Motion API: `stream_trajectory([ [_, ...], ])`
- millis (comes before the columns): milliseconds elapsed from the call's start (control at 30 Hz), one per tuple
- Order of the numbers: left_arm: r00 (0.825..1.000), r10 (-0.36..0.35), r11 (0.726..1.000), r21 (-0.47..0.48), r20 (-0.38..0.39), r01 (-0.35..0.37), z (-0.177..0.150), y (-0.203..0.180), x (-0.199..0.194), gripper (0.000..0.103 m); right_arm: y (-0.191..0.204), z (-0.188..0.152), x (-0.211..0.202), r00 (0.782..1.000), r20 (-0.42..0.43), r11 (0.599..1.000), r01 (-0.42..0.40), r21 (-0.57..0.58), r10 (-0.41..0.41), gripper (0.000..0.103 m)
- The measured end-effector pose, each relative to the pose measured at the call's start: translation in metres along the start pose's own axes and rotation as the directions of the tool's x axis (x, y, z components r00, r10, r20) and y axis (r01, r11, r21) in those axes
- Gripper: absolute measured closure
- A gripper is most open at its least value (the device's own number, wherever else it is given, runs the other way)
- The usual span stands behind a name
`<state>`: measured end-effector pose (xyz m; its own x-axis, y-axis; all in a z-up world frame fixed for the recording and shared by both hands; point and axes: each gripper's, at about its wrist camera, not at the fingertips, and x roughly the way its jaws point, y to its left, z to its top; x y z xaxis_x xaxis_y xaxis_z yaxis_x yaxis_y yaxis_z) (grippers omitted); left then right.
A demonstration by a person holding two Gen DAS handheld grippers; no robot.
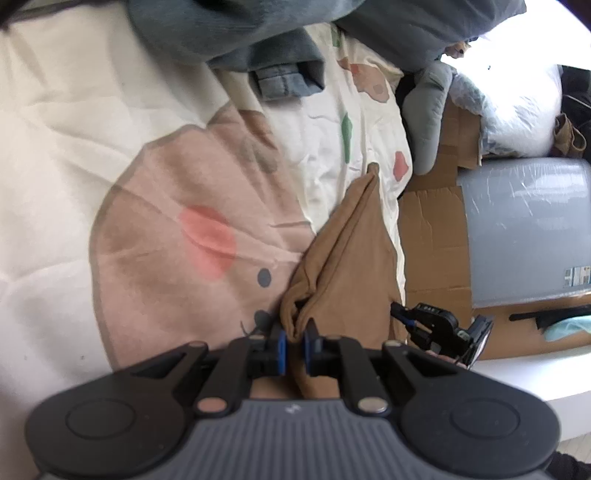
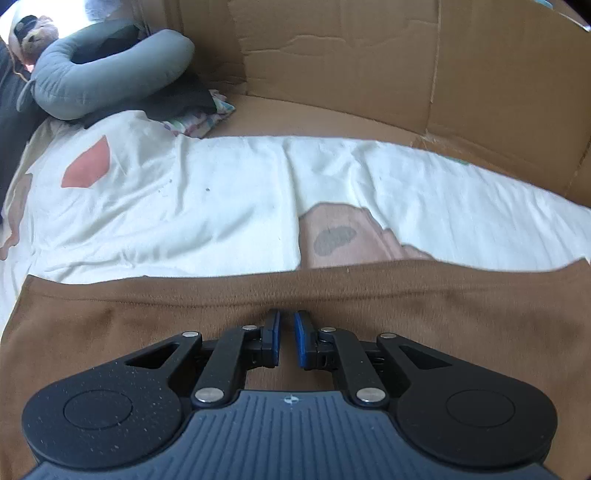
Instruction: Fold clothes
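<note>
Left wrist: box label (image 1: 578, 276) unreadable, blurred.

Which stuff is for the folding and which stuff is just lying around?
For the folding:
- brown garment
- left gripper, clamped on a bunched corner of it
- right gripper, jaws nearly closed over it

Just lying around:
- patterned bedsheet
- blue-grey clothes
- grey pillow
- cardboard

Words: we are seeing none we can read.
Sticker on the grey box (image 1: 524, 229): we are finding its print (image 1: 578, 277) too small to read.
</note>
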<state>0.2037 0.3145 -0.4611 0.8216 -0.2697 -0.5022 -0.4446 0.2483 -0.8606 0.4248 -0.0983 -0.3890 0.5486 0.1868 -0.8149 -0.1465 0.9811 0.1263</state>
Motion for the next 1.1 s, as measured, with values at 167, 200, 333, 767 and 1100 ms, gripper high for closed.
stream_trajectory([
  [167, 1.000, 0.010, 1.000, 0.026, -0.003, -0.010, 0.002, -0.006, 0.000, 0.095, -0.005, 0.003, -0.015, 1.000, -0.006, 1.000, -0.013, 0.008, 0.013, 0.082],
  [200, 1.000, 0.017, 0.999, 0.030, -0.004, -0.017, 0.002, -0.007, 0.000, 0.095, -0.006, 0.003, -0.020, 1.000, -0.004, 1.000, -0.016, 0.010, 0.017, 0.075],
  [333, 1.000, 0.020, 0.999, 0.038, -0.002, -0.020, 0.002, -0.015, -0.002, 0.095, -0.010, 0.000, -0.043, 0.999, -0.004, 0.999, -0.045, 0.005, 0.045, 0.072],
  [767, 0.999, 0.034, 0.992, 0.118, -0.029, -0.031, 0.007, -0.063, -0.006, 0.095, 0.001, -0.028, -0.142, 0.985, 0.022, 0.982, -0.167, -0.088, 0.169, 0.058],
  [1100, 0.996, 0.063, 0.988, 0.144, -0.059, -0.054, 0.013, -0.103, 0.001, 0.095, 0.045, -0.092, -0.191, 0.961, 0.028, 0.961, -0.274, -0.025, 0.275, 0.058],
])
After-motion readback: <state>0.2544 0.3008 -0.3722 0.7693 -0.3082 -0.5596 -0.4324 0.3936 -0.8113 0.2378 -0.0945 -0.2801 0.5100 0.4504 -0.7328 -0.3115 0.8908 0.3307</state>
